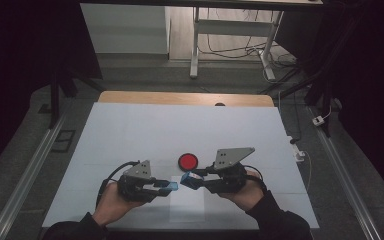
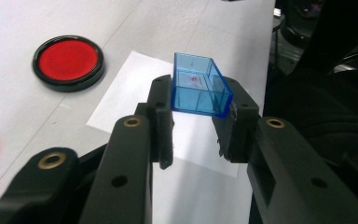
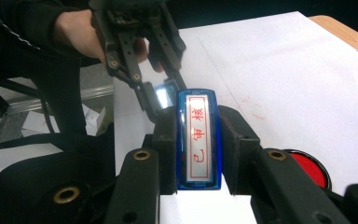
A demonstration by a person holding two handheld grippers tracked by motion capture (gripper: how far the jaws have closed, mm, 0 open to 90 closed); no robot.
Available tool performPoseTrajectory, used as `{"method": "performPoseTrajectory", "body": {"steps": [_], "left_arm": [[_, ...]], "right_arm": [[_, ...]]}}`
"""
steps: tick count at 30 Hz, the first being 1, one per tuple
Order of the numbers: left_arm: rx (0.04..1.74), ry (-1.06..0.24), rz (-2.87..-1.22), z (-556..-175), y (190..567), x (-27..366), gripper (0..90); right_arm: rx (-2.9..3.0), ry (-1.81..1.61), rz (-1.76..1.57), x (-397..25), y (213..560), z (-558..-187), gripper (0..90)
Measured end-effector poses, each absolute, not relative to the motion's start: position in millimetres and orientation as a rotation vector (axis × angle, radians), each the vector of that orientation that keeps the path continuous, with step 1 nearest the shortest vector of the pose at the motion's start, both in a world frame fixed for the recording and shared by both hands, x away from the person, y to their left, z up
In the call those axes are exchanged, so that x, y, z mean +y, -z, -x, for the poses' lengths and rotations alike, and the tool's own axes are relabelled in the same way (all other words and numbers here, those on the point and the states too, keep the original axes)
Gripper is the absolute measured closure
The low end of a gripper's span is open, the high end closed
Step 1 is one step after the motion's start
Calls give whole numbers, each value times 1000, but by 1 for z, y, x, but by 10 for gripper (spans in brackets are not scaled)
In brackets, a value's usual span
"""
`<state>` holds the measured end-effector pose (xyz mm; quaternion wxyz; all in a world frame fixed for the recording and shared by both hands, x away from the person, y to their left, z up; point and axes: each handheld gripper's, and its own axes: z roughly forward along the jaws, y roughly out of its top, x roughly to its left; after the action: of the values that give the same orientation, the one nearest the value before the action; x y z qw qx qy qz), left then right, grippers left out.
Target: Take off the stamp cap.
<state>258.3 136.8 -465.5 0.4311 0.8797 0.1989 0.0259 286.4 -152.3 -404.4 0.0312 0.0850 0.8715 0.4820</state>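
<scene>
Evidently the work in hand is a stamp and its cap, held apart just above the white sheet point(image 1: 187, 207) at the lower middle of the high view. The left gripper point(image 2: 193, 130) has its jaws closed narrowly on the blue cap point(image 2: 198, 86), a clear open-ended box seen at the centre of the left gripper view, its hollow side facing up and away. The right gripper point(image 3: 198, 149) clamps the stamp point(image 3: 199, 137) by its long sides, and the red-lettered face looks up at the camera in the middle of the right gripper view. In the high view the stamp point(image 1: 190, 180) and cap point(image 1: 171, 186) sit near each other with a small gap between them, the red ink pad point(image 1: 188, 161) lying on the table point(image 1: 130, 130) just above them in frame. Judging by this, the next move is either inking or recapping. To do it well, keep both grips firm, square the long axes before bringing the parts together, and move slowly, since the smooth plastic could twist between the jaws if the edges meet at an angle.
</scene>
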Motion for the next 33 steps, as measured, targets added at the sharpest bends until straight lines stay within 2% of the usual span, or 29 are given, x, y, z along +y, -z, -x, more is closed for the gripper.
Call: {"method": "performPoseTrajectory", "body": {"steps": [33], "left_arm": [[812, -149, -2068, -210, 461, 211, 688]], "right_arm": [[2675, -1400, -360, -154, 408, -288, 705]]}}
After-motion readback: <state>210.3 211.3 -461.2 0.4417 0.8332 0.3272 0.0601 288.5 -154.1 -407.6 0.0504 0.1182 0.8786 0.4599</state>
